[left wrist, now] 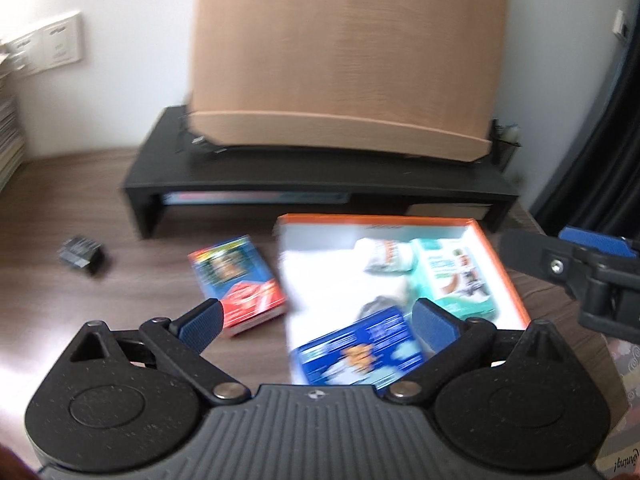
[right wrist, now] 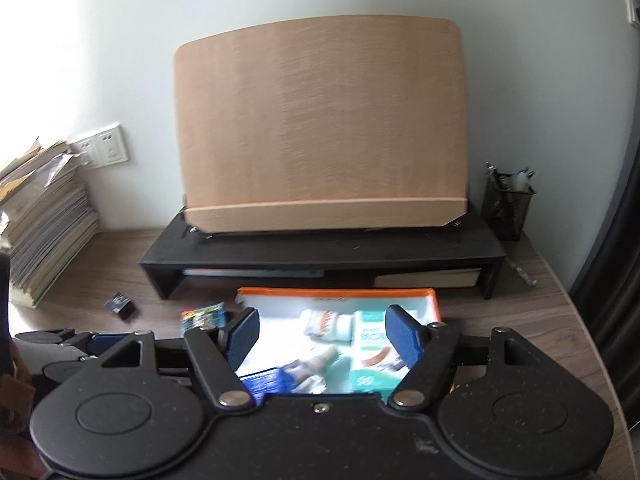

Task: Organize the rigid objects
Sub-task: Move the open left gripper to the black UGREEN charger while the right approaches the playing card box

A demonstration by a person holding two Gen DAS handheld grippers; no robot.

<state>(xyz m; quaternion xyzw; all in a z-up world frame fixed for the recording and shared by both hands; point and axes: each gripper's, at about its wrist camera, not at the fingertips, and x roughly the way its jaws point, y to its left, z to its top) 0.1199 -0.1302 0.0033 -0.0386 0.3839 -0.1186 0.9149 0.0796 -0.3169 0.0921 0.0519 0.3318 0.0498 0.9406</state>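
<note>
Against the white wall [right wrist: 120, 40], both spread, empty tools overlook a wooden desk [right wrist: 500, 304] bearing 1 black riser [right wrist: 320, 256].

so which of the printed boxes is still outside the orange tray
The red and blue box, lying flat on the desk just left of the orange tray. The teal box and blue box lie inside it.

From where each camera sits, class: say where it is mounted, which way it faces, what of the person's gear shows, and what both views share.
Left wrist: on the left gripper, facing down-forward at the orange-rimmed tray and red-and-blue box; its own open fingers show, and the right gripper at the right edge.
Right wrist: on the right gripper, facing the wooden board and tray; its open fingers show, the left gripper at lower left.
Shared: tray, board, black riser, small black object.
</note>
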